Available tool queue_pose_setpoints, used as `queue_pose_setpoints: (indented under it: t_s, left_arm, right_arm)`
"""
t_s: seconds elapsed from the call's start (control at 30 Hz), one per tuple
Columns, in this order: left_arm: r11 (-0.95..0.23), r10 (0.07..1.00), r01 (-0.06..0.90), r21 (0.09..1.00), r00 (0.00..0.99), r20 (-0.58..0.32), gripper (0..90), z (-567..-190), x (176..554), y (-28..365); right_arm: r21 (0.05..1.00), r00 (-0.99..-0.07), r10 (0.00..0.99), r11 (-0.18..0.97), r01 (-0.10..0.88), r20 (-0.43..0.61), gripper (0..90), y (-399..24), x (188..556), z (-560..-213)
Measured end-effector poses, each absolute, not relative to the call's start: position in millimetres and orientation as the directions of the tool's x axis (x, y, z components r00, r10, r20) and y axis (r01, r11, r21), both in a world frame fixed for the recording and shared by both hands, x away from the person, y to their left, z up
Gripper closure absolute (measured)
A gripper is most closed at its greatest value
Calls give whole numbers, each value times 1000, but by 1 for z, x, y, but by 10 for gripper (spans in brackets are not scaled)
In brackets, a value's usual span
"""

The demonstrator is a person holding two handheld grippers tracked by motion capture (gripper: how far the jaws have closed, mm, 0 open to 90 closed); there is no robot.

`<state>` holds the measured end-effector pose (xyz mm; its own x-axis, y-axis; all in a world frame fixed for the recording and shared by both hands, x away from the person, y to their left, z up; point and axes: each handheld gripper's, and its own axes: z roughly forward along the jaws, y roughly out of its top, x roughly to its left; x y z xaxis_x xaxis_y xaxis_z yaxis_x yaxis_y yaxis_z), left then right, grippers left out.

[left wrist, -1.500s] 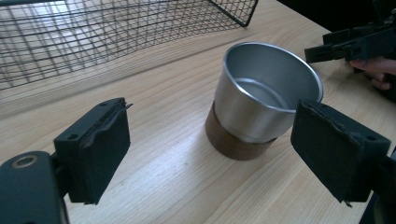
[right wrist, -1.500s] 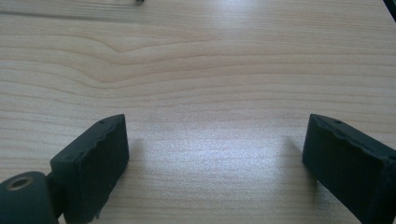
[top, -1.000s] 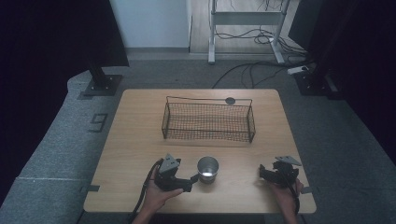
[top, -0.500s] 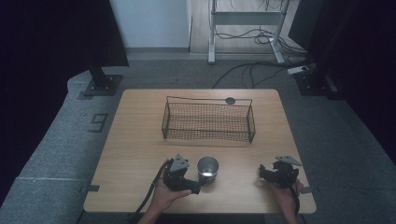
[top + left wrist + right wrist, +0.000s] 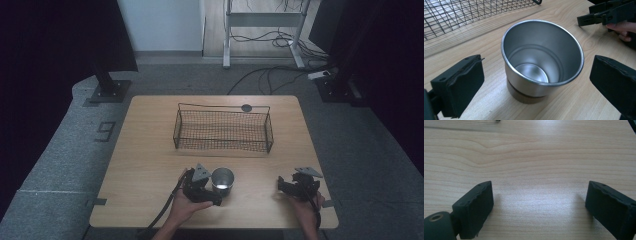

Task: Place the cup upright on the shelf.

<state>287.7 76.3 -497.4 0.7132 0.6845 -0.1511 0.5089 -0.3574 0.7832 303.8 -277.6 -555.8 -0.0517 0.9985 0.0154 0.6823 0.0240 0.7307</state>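
Near the front edge of the desk I hold my left hand-held gripper up to a steel cup. From the left gripper view its two black jaws stand wide apart, one on either side of the cup, with clear wood showing between each pad and the metal wall, so I have hold of nothing. The cup stands upright on the wood, empty, its shiny rim open toward me and a darker band around its base.

Off to my right, well apart from the cup, my right hand-held gripper rests low over bare desk, a grey three-cornered plate on its top. In the right gripper view its jaws are spread wide too, with only wood grain between them. That same gripper shows at the top right corner of the left gripper view, my fingers curled around it.

Farther back, toward the middle of the desk, sits a black wire basket, long and low; I see nothing inside it. Its mesh also crosses the top left of the left gripper view. A small dark round disc lies just behind the basket, near the far edge. A cable trails from my left hand-held gripper off the front of the desk.
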Motion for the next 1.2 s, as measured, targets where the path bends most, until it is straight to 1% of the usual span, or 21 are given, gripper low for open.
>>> queue_pose_setpoints:
  t_s: [0.6, 0.8, 1.0, 1.2]
  left_arm:
    - [-377, 684, 507, 775, 717, -136, 0, -509, 299, 53]
    - [-370, 692, 504, 781, 710, -131, 35, -512, 301, 48]
    - [-373, 699, 498, 783, 706, -116, 118, -516, 301, 46]
    - [-383, 696, 484, 787, 711, -99, 137, -516, 300, 46]
  right_arm:
    - [731, -53, 998, 24, 682, 18, 79, -278, 304, -556]
    - [731, -53, 998, 23, 682, 18, 79, -278, 304, -556]
    - [731, -53, 998, 23, 682, 17, 79, -278, 304, -556]
    - [731, -53, 998, 23, 682, 17, 80, -278, 304, -556]
